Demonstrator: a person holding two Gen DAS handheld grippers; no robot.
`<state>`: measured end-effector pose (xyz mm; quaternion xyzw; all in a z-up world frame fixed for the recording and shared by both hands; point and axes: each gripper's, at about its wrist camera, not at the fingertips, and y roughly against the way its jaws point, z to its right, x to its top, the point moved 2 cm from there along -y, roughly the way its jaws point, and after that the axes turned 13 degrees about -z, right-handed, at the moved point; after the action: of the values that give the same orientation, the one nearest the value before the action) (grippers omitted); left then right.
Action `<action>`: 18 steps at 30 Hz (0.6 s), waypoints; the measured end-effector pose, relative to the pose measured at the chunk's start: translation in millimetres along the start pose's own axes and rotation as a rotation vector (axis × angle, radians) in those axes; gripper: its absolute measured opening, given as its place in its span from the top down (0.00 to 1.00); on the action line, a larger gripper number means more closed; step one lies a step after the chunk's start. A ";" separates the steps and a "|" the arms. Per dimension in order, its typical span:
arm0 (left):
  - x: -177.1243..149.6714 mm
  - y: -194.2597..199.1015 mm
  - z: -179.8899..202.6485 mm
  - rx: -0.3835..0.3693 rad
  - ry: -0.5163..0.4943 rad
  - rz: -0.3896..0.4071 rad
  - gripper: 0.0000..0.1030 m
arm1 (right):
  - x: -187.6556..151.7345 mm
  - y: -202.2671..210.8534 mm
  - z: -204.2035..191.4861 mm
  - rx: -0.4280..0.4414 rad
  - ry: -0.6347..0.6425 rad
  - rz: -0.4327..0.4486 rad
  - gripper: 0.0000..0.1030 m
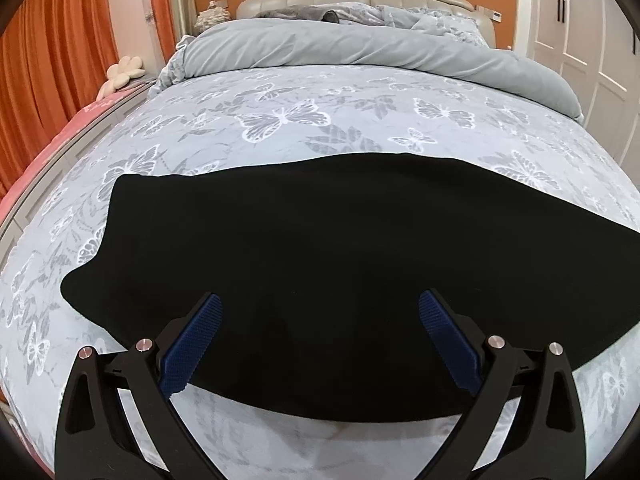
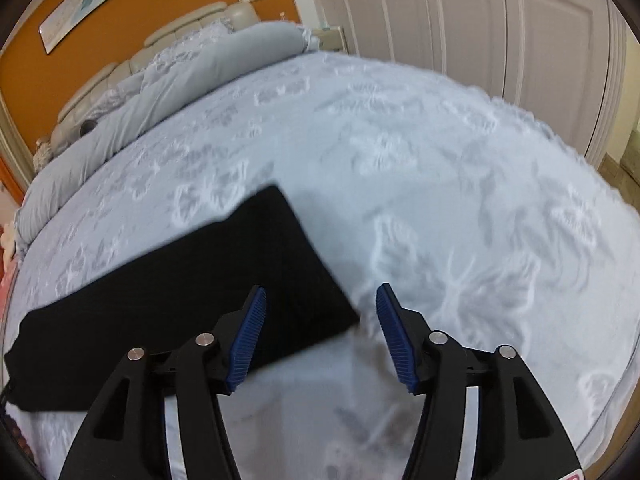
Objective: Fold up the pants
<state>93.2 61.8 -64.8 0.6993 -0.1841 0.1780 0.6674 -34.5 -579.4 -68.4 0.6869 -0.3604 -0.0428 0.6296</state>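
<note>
Black pants point(image 1: 320, 232) lie flat under both grippers' spread blue fingers point(image 1: 192, 340) point(image 2: 246, 340), which grasp nothing.

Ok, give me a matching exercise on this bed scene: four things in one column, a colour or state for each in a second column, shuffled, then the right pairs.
Column 1
1. pants
2. curtain
3. left gripper
4. bedspread

Column 2
A. orange, hanging beside the bed
B. pale blue with a butterfly print
C. black, lying flat on the bed
D. open, jaws wide above black fabric

Pairs: 1-C, 2-A, 3-D, 4-B
</note>
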 end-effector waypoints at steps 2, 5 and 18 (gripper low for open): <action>-2.2 2.8 3.6 0.000 -0.013 0.009 0.06 | -2.8 -13.2 -1.6 0.007 -0.019 -0.038 0.39; -4.8 4.7 7.3 0.000 -0.030 0.014 0.06 | -5.5 -29.2 -9.2 0.024 -0.057 -0.044 0.33; -3.1 9.7 3.8 -0.026 -0.014 -0.002 0.06 | 6.4 26.0 -83.1 0.223 -0.071 0.091 0.86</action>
<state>85.7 57.7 -58.1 0.6918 -0.1905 0.1700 0.6755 1.3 -512.2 -25.7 0.7337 -0.4160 0.0020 0.5373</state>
